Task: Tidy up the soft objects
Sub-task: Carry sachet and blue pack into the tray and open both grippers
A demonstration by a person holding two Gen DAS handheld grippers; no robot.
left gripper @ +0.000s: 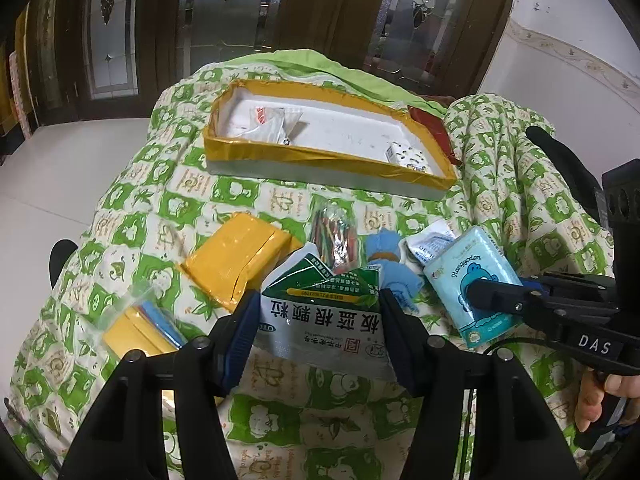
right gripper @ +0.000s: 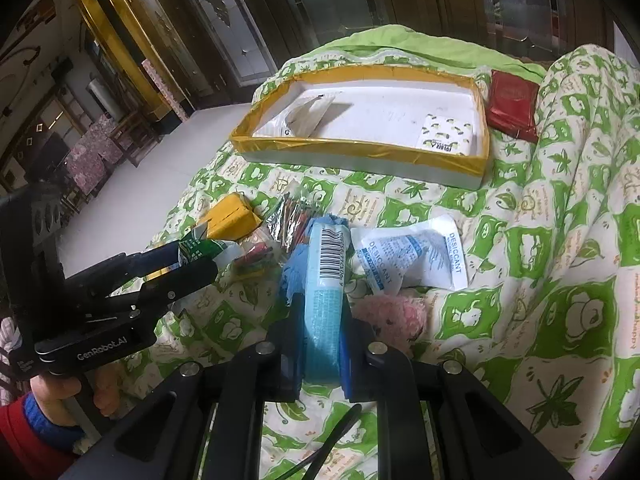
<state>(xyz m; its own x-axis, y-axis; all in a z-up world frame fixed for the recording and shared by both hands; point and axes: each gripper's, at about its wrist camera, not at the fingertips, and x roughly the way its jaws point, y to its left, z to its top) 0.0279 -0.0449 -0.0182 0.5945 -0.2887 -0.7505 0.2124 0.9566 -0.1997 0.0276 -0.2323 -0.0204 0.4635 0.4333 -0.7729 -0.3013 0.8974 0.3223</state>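
Both soft: crinkled green sachet (left gripper: 320,312), plump blue tissue pack (right gripper: 324,320) clamped.

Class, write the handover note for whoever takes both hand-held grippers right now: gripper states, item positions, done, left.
Left hand-held gripper: shut on the green-and-white granule sachet.
Right hand-held gripper: shut on the blue tissue pack.
Yellow-rimmed tray: already holds a white bag and a small patterned tissue pack.
Left on the quilt: desiccant packet, yellow package, pink plush.
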